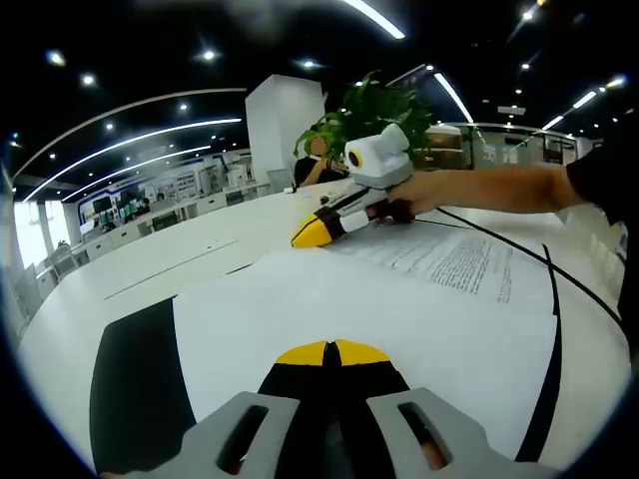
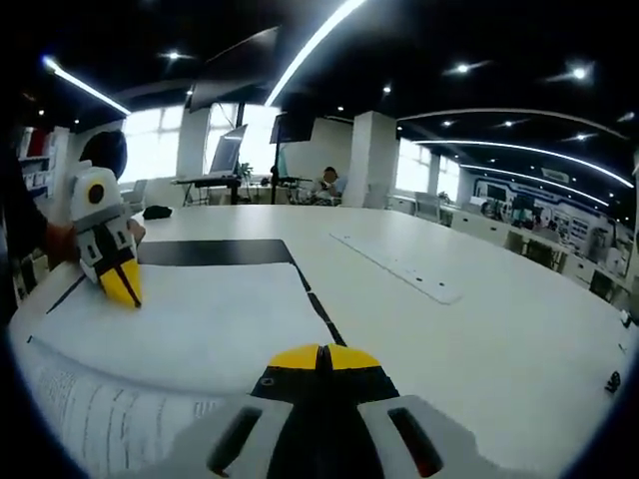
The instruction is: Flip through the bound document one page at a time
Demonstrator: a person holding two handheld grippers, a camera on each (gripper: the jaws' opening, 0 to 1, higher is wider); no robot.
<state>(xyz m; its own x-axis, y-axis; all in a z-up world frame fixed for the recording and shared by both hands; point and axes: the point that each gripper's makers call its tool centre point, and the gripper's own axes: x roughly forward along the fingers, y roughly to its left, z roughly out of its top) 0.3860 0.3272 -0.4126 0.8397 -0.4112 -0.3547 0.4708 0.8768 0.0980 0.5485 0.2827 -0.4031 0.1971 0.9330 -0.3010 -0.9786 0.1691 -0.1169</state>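
The bound document lies open on a black mat (image 1: pixel 140 379) on a white table. In the left gripper view a blank white page (image 1: pixel 329 299) is nearest, and a printed page (image 1: pixel 459 264) lies to its right. My left gripper (image 1: pixel 332 351) is shut, its yellow tips down on the blank page. My right gripper (image 1: pixel 318 232), held by a person's hand (image 1: pixel 404 205), rests shut at the document's far edge. In the right gripper view the right gripper (image 2: pixel 321 356) is shut over the blank page (image 2: pixel 190 319), with printed text (image 2: pixel 90 419) at lower left. The left gripper (image 2: pixel 124 286) touches the page's far side.
The big white table (image 2: pixel 479 329) has a grey inset strip (image 2: pixel 399 264). A black cable (image 1: pixel 559 284) runs past the printed page. A potted plant (image 1: pixel 369 110) stands behind the right gripper. A small dark object (image 2: pixel 157 212) lies farther back. A seated person (image 2: pixel 324 183) is at the far end.
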